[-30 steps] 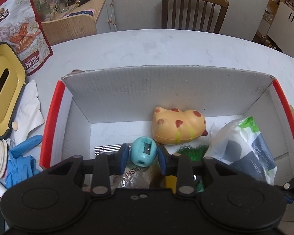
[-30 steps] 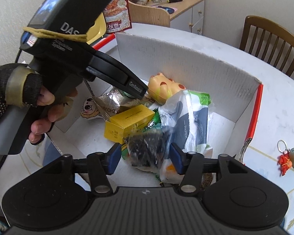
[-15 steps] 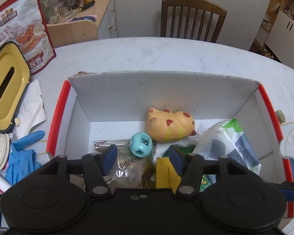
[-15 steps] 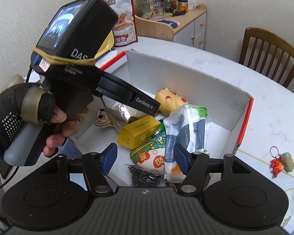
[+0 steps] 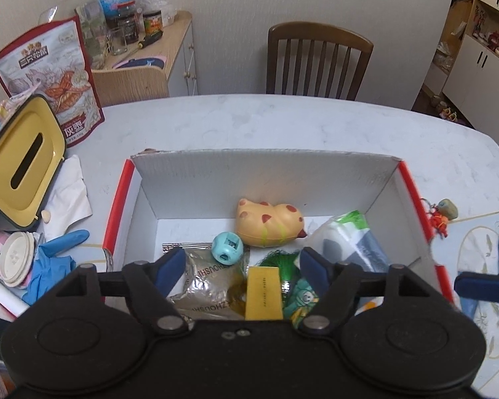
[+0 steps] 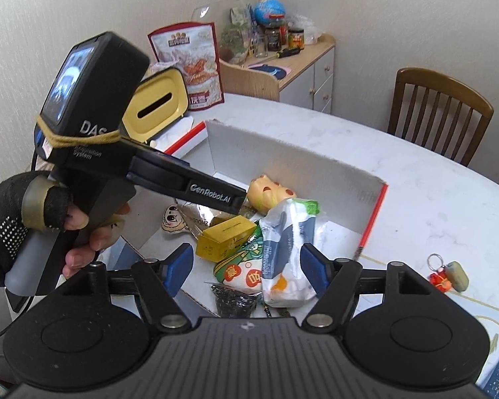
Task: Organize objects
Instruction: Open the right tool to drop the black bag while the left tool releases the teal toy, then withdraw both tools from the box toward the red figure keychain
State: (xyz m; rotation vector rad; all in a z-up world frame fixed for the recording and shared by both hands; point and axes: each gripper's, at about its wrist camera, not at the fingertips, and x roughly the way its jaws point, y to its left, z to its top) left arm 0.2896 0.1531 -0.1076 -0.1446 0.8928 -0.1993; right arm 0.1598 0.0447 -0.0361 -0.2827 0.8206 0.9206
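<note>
Both grippers are held above the near edge of the corrugated cardboard box (image 5: 262, 173), white inside with red rims, set on a pale marbled round table (image 5: 282, 123). Left gripper (image 5: 243, 271): jaws spread wide, nothing gripped, blue pads bare. Right gripper (image 6: 248, 264): jaws likewise wide and empty.

Box contents, all loose on the floor:
- round teal plastic pencil sharpener (image 5: 227, 248), resting on a crinkled foil snack pouch (image 5: 209, 286)
- glossy yellow cat-shaped toy with red spots (image 5: 269, 222), against the back wall
- soft plastic tissue pack (image 6: 289, 249), white/grey with green top, at the right side
- rectangular yellow carton (image 6: 226, 237), beside a green printed snack bag (image 6: 241, 266)
- small black granular packet (image 6: 234, 299), nearest the right gripper

Outside the box: keychain charm (image 6: 449, 276) on the table to the right; yellow tissue box lid (image 5: 23, 163) and blue rubber glove (image 5: 50, 262) to the left.
</note>
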